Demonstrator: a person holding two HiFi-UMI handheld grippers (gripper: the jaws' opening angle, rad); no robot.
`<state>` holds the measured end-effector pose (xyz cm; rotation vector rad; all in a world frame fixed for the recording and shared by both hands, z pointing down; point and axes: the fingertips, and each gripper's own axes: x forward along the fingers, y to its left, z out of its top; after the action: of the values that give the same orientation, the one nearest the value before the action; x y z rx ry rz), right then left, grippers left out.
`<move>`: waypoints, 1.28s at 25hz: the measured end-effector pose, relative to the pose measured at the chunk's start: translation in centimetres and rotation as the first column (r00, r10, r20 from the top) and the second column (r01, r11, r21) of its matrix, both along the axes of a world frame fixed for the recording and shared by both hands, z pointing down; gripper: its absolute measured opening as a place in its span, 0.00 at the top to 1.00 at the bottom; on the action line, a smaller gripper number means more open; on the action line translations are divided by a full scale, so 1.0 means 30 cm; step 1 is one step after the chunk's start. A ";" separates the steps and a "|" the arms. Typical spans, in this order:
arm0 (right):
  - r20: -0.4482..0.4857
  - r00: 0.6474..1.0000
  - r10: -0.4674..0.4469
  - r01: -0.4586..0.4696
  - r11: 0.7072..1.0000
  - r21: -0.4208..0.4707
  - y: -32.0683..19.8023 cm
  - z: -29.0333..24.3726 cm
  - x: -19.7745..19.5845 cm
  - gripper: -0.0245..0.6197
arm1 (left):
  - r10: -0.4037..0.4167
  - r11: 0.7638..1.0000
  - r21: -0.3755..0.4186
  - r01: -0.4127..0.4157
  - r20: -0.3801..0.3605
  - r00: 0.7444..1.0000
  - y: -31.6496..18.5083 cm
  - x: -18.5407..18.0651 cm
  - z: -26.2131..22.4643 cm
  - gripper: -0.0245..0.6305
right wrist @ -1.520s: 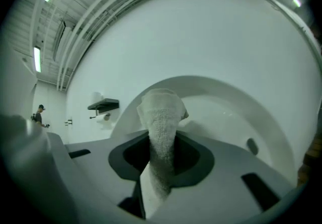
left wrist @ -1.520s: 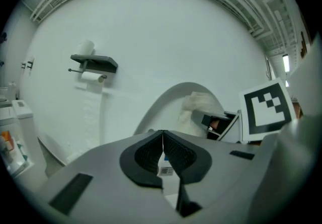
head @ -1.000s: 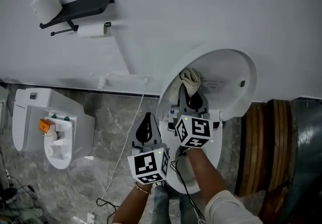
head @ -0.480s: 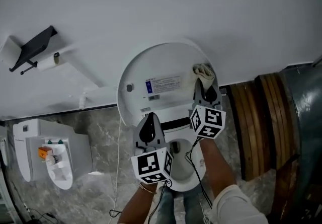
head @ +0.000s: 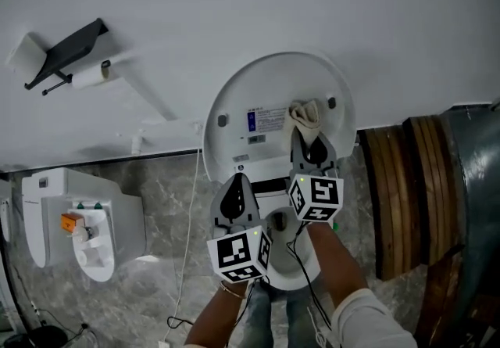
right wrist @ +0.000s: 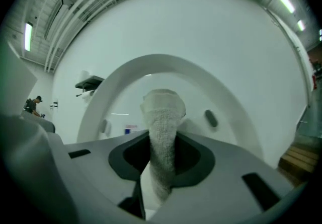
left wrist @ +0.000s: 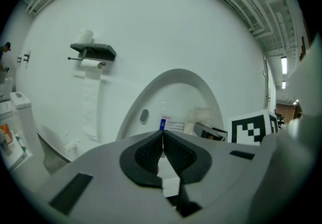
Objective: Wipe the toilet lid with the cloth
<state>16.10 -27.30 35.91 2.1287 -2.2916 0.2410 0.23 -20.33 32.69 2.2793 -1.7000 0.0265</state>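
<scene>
The white toilet lid (head: pixel 234 108) stands raised against the wall, with a blue-edged label (head: pixel 266 120) on its inner face. My right gripper (head: pixel 307 135) is shut on a cream cloth (head: pixel 305 115), and the cloth presses on the lid's upper middle, right of the label. In the right gripper view the cloth (right wrist: pixel 163 132) rises between the jaws in front of the lid (right wrist: pixel 226 102). My left gripper (head: pixel 235 184) hangs lower, over the bowl's left rim, shut and empty; its pads (left wrist: pixel 173 152) meet in the left gripper view.
A black shelf with a paper roll (head: pixel 66 57) hangs on the wall at the left. A small white unit (head: pixel 55 213) stands on the marble floor at the lower left. A wooden panel (head: pixel 410 198) and a dark grey wall bound the right side. A cable (head: pixel 191 260) trails down the floor.
The right gripper carried the cloth across the lid, from the right edge half a second ago leftward to beside the label. The head view swung as well. The left gripper stayed shut and low.
</scene>
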 end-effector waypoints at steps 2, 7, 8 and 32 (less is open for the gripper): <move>0.000 0.996 -0.085 0.085 0.996 0.011 0.017 0.008 -0.190 0.83 | -0.040 0.999 -0.005 0.040 -0.003 0.999 0.005 -0.107 0.008 0.94; 0.020 0.980 -0.199 0.199 0.980 -0.001 0.032 0.084 -0.571 0.83 | -0.142 0.990 -0.010 0.142 0.014 0.990 0.030 -0.399 0.029 0.94; 0.030 0.980 -0.198 0.198 0.980 -0.014 0.021 0.109 -0.605 0.83 | -0.161 0.987 -0.012 0.161 0.018 0.987 0.037 -0.450 0.036 0.94; 0.036 0.957 0.289 -0.284 0.953 -0.110 -0.014 0.269 0.396 0.83 | 0.086 0.994 -0.072 -0.085 0.018 0.996 -0.008 0.217 0.120 0.94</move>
<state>27.97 -27.70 43.98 2.4205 -1.9364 0.4112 6.74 -20.57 36.29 2.3053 -1.5844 0.1279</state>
